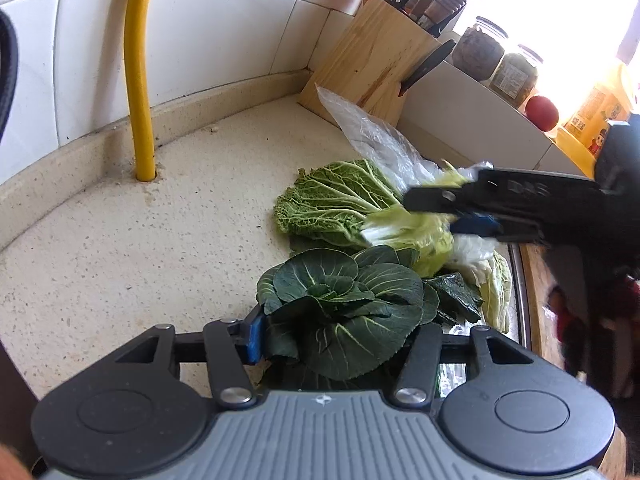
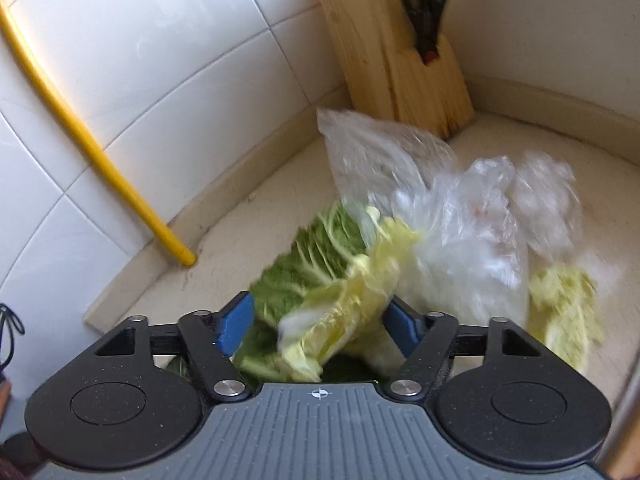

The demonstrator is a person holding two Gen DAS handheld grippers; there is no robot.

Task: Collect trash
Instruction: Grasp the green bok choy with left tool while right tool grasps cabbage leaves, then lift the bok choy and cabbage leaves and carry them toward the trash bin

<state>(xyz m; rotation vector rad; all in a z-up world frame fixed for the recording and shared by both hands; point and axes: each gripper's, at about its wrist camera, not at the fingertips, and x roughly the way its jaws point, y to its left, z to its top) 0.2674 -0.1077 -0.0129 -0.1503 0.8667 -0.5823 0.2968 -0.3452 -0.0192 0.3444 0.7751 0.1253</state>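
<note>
Beside the far knife block (image 1: 368,52) (knives inside), right gripper (image 2: 320,326) clamps pale cabbage leaves (image 2: 340,320); left gripper (image 1: 340,336) clamps a dark leafy green (image 1: 344,304).

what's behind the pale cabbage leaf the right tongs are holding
Behind the pale cabbage leaf sit a crumpled clear plastic bag and a wooden knife block against the tiled wall. The counter beneath the bag is hidden.

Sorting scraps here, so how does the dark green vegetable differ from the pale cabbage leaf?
The dark green vegetable is deep green and rosette-shaped, between the left tongs. The pale cabbage leaf is yellow-green, elongated and motion-blurred, between the right tongs. Both are leafy greens over the countertop.
</note>
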